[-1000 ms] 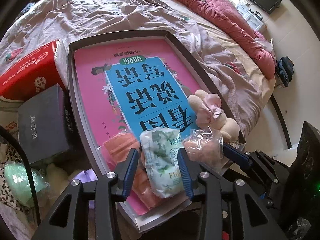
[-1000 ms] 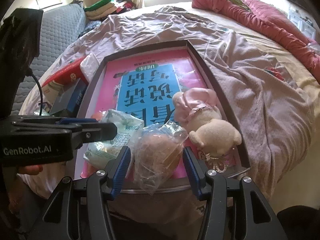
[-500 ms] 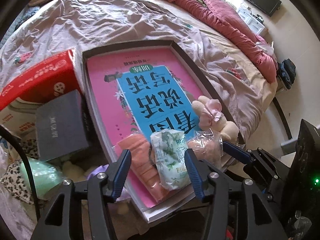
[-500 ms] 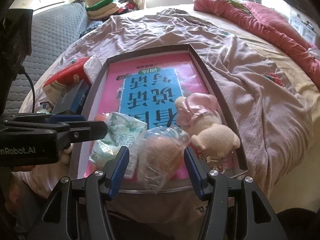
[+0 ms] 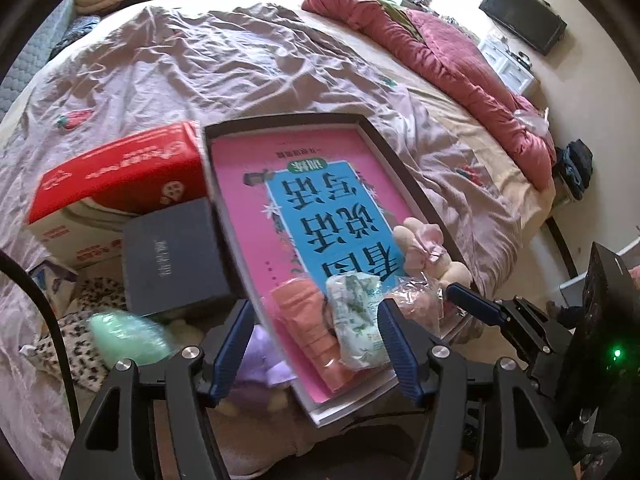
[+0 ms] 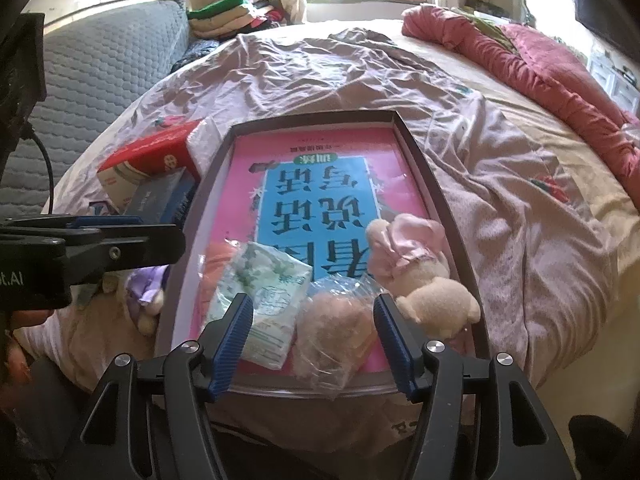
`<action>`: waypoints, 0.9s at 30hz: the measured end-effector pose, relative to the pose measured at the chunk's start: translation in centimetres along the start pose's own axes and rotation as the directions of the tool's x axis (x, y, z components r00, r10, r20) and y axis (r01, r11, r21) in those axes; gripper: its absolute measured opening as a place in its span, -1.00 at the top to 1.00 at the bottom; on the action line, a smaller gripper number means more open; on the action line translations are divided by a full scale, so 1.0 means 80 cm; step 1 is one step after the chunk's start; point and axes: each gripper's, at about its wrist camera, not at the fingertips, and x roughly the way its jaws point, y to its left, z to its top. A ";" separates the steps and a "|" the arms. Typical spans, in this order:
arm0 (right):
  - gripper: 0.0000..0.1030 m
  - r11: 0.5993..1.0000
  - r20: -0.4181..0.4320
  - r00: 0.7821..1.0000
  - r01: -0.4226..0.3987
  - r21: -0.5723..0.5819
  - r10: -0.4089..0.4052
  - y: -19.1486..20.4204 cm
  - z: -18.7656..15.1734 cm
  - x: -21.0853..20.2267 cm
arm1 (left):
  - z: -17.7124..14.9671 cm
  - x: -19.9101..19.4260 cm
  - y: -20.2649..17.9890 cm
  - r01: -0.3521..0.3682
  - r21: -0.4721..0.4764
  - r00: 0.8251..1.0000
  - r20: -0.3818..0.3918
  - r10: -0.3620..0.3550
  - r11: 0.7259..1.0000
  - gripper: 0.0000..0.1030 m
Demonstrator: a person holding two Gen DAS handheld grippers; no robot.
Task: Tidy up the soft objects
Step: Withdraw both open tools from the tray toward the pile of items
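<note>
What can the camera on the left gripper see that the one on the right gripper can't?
Only the left view shows a mint-green bag, leopard-print fabric and a black screen. Only the right view shows a grey quilted sofa. Both show the box lid holding a pink book, a plush toy, a green-leaf packet, a clear-wrapped soft item and the red carton.

Printed upside down on the pink-and-blue book cover [image 6: 316, 200] lying in the dark tray [image 6: 436, 184] — large Chinese characters 看图说话写话. On the left tongs [image 6: 92, 252] — partly cropped lettering ending "t.AI". Other packaging print illegible.
</note>
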 end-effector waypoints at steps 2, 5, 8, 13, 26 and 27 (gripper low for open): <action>-0.29 1.000 0.006 1.000 0.000 -0.010 0.000 0.005 0.004 -0.003 | -0.001 -0.007 0.005 -0.012 -0.004 1.000 0.010 0.013 1.000 -0.24; -0.34 1.000 0.012 1.000 -0.010 -0.020 0.010 0.014 0.009 -0.007 | -0.004 -0.016 0.010 -0.034 -0.005 0.999 0.024 0.034 0.999 -0.25; -0.36 0.999 0.018 1.000 -0.022 -0.029 0.023 0.024 0.012 -0.011 | -0.009 -0.026 0.016 -0.058 -0.003 0.998 0.038 0.058 0.998 -0.25; -0.37 0.999 0.046 0.998 -0.034 -0.042 0.036 0.043 0.017 -0.024 | -0.020 -0.047 0.029 -0.065 -0.024 0.996 0.060 0.066 0.998 -0.26; -0.45 0.995 0.150 0.986 -0.060 -0.075 0.071 0.090 0.048 -0.069 | -0.035 -0.117 0.069 -0.098 -0.066 0.982 0.156 0.107 0.993 -0.27; -0.45 0.995 0.153 0.986 -0.057 -0.077 0.068 0.093 0.048 -0.071 | -0.036 -0.122 0.073 -0.102 -0.069 0.980 0.164 0.112 0.992 -0.27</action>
